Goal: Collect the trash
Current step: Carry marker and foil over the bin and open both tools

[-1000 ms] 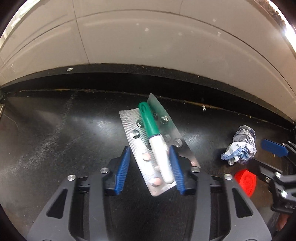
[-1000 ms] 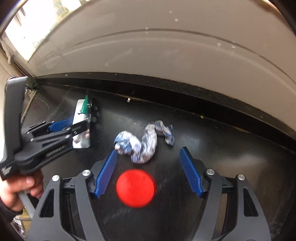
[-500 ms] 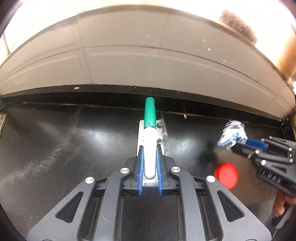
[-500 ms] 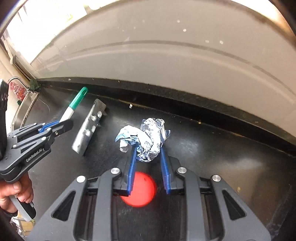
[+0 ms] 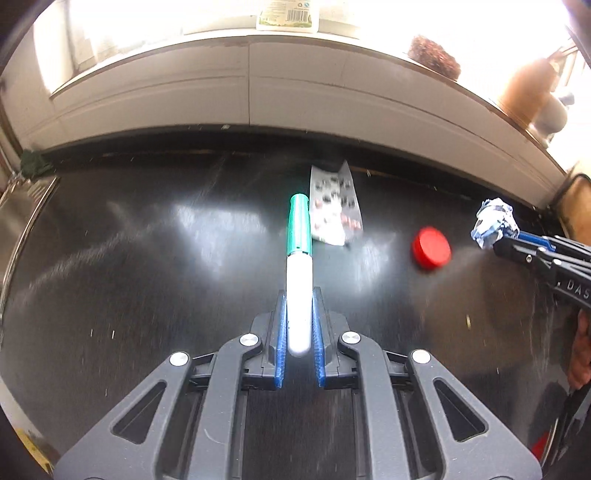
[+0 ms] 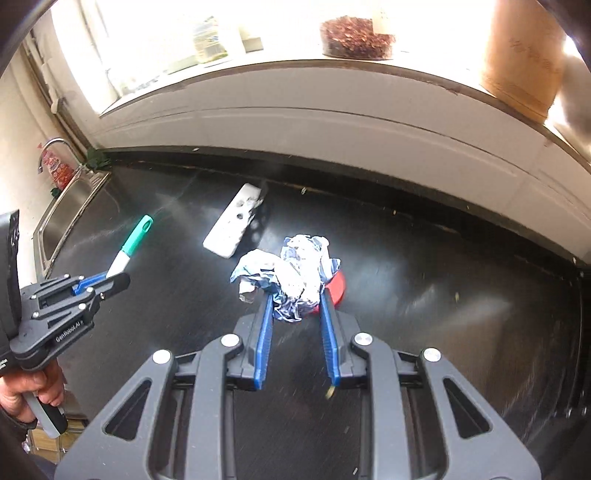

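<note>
Left wrist view: left claw (image 5: 299,325) pinches green-capped white marker (image 5: 299,266) mid-frame, above black worktop (image 5: 147,277). Blister pack (image 5: 334,206) lies just beyond the cap, red bottle cap (image 5: 431,246) to its right. Right wrist view: right claw (image 6: 296,308) pinches crumpled blue-white wrapper (image 6: 291,273) at centre, red cap partly hidden behind it.

Worktop (image 5: 147,258): black, glossy, streaked with glare. Sink (image 6: 70,210): stainless steel, set into the worktop's left end. Tap (image 6: 55,146): curved, chrome, behind the sink. Wall (image 5: 332,96): pale panels behind the worktop. Sill above the wall: round container of brown bits (image 6: 356,37); tan box (image 6: 524,59); labelled package (image 5: 286,14), washed out by backlight.
</note>
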The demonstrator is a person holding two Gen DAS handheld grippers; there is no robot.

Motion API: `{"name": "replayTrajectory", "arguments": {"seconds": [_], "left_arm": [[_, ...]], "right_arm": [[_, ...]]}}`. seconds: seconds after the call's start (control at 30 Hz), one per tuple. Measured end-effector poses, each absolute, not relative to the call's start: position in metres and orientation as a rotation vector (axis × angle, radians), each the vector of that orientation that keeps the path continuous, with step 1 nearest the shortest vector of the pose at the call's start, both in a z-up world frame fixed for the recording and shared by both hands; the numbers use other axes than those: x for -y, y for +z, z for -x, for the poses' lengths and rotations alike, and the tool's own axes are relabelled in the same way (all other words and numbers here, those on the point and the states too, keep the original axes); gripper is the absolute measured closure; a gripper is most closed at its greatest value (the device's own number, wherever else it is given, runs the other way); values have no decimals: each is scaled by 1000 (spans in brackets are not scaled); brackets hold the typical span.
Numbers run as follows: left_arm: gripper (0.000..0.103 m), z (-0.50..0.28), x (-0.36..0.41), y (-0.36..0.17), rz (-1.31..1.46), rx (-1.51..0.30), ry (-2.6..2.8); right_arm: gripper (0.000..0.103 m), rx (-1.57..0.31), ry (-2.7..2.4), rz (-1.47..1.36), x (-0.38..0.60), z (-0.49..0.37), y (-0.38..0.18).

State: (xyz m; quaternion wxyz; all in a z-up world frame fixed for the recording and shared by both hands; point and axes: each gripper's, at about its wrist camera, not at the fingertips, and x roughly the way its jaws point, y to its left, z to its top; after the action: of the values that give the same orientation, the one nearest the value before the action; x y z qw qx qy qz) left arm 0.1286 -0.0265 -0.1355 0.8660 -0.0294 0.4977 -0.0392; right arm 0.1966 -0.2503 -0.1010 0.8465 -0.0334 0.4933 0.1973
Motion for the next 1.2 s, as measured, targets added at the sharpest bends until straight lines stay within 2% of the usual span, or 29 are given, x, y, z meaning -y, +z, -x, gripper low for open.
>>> {"name": "replayTrajectory", "arguments": {"seconds": [0.37, 0.67, 0.93, 1.2], "left_arm": [[91, -69, 22, -127, 20, -1044, -107], [91, -35, -18, -110, 58, -995, -41], [91, 26, -105, -96, 104, -946, 175], [91, 133, -209, -108, 231, -949, 480]], "right_arm": [[78, -1025, 425, 74, 226, -117, -90], [78, -988, 490, 116, 185, -97, -78], [78, -959, 721, 205, 76, -77, -68], [78, -949, 1065, 361, -76, -19, -68]]}}
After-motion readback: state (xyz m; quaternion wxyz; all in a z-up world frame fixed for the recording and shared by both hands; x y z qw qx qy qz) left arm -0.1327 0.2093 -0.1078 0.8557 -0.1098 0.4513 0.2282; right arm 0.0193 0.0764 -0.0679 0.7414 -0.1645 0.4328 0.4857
